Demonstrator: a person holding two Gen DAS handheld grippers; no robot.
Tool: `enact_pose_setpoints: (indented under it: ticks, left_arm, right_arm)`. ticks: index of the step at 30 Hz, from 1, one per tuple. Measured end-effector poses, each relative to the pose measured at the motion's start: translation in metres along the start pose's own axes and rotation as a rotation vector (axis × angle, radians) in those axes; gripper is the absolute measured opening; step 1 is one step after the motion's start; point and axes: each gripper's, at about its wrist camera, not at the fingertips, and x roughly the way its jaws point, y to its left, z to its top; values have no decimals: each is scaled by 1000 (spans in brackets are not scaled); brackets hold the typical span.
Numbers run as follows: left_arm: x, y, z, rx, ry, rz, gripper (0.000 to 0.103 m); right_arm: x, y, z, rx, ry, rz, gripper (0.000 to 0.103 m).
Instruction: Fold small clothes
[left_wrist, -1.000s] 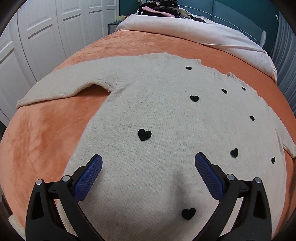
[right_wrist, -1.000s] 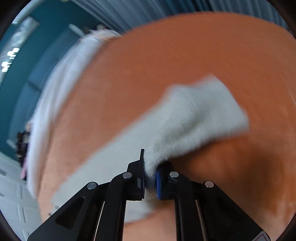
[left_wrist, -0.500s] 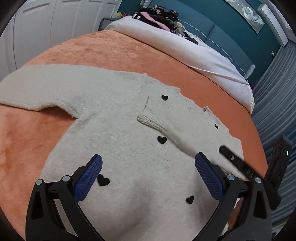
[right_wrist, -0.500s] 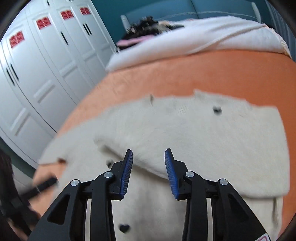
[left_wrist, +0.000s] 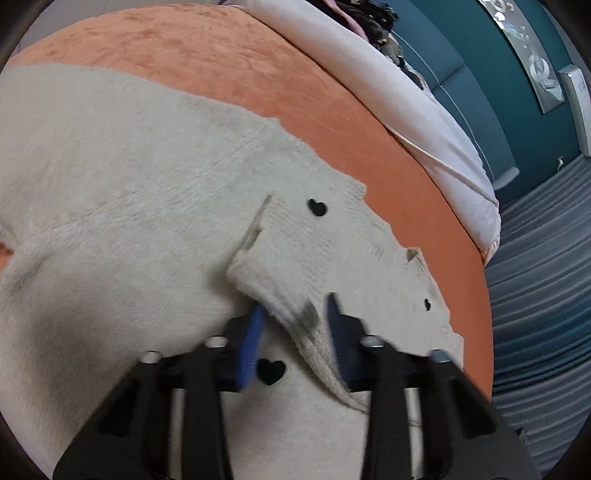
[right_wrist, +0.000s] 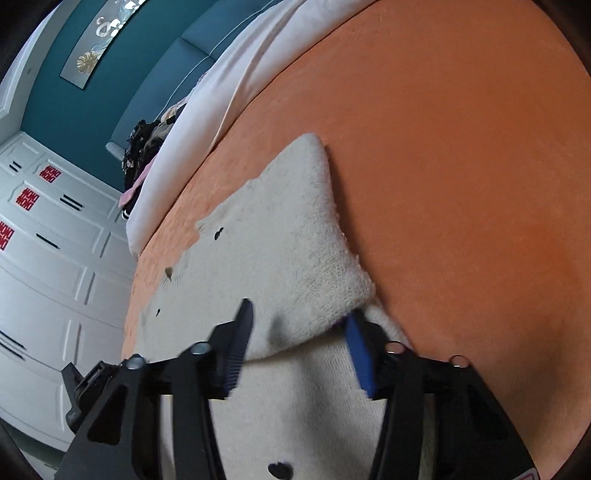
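Note:
A cream knit sweater (left_wrist: 129, 206) with small black hearts lies flat on an orange blanket (left_wrist: 207, 48). One sleeve (left_wrist: 288, 273) is folded across the body. My left gripper (left_wrist: 295, 321) is open and straddles that sleeve's cuff edge, pads on either side. In the right wrist view the sweater (right_wrist: 280, 258) shows with its folded shoulder edge. My right gripper (right_wrist: 299, 332) is open and straddles the fold near the sweater's right side.
A white duvet (left_wrist: 388, 92) and a pile of dark clothes (left_wrist: 369, 18) lie at the far end of the bed. White wardrobe doors (right_wrist: 48, 266) stand at the left. Teal headboard wall (right_wrist: 147, 55) behind. Bare orange blanket (right_wrist: 461, 166) lies right of the sweater.
The right gripper let go of the sleeve after laying it across the body, then moved to the right-hand fold. The left gripper moved forward and narrowed around the sleeve cuff.

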Motion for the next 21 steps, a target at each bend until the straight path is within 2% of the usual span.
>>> enact_pose_setpoints:
  ticks: [1, 3, 5, 6, 8, 9, 10, 11, 13, 14, 15, 16, 17, 19, 21]
  left_arm:
    - [-5, -5, 3, 15, -17, -15, 8]
    - [-25, -14, 7, 53, -87, -42, 8]
    - [-33, -12, 4, 79, -118, -28, 8]
    - [-27, -6, 2, 88, -108, 2, 8]
    - [-3, 17, -8, 74, -33, 79, 8]
    - [4, 31, -15, 55, -11, 86, 8]
    - [2, 35, -18, 54, -36, 56, 10]
    - [-3, 36, -21, 63, -48, 48, 10]
    - [-15, 40, -21, 34, -54, 31, 10]
    - [-27, 45, -21, 7, -67, 14, 13]
    - [-41, 53, -20, -13, -89, 5, 27]
    - [-58, 64, -18, -36, -122, 13, 51]
    - [-77, 78, -16, -65, -168, 36, 60]
    - [-111, 114, -7, -119, -252, 92, 76]
    - [-150, 167, 8, -209, -327, 183, 83]
  right_arm:
    - [1, 11, 2, -28, -10, 15, 10]
    - [-16, 30, 6, -72, -87, 68, 9]
    - [-24, 37, 6, -113, -125, 68, 9]
    - [-21, 31, 2, -128, -124, 35, 9]
    - [9, 6, -6, -114, -29, -92, 6]
    - [17, -7, -10, -75, -11, -83, 5]
    - [11, -9, -10, -41, -38, -43, 6]
    - [4, -6, -9, -31, -43, -44, 7]
    - [-12, 5, -10, -61, -68, -75, 12]
    - [-19, 8, -13, -80, -76, -103, 16]
    - [-27, 12, -21, -111, -83, -139, 17]
    - [-36, 13, -30, -138, -83, -149, 17]
    - [-44, 14, -40, -168, -79, -160, 19]
    - [-60, 14, -66, -225, -65, -191, 31]
    - [-72, 12, -94, -268, -44, -204, 43]
